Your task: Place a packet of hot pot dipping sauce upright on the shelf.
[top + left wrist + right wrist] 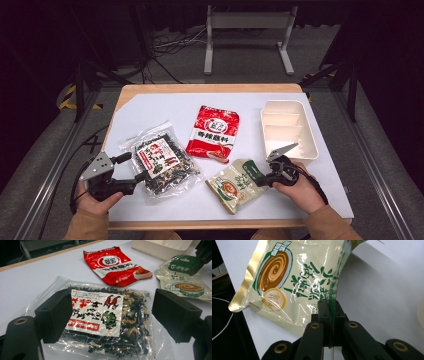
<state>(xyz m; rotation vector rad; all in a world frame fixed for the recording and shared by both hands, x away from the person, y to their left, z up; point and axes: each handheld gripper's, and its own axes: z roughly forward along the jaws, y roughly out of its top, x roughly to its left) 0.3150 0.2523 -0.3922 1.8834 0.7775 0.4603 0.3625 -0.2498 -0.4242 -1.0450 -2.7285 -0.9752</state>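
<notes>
A clear packet of dark dried greens with a white label [161, 162] [100, 315] lies at the front left of the white sheet. My left gripper [132, 167] [112, 315] is open, its jaws standing wide on either side of the packet's near end. A cream and green pouch [236, 186] [182, 282] [294, 280] lies at the front right. My right gripper [267, 176] [329, 306] is shut on the pouch's green edge, and that edge is lifted a little off the sheet.
A red sachet [214, 132] [115, 265] lies flat in the middle of the sheet. A white divided tray [313, 135] [160, 250] stands at the right, just beyond my right gripper. The table's front edge is close to both hands.
</notes>
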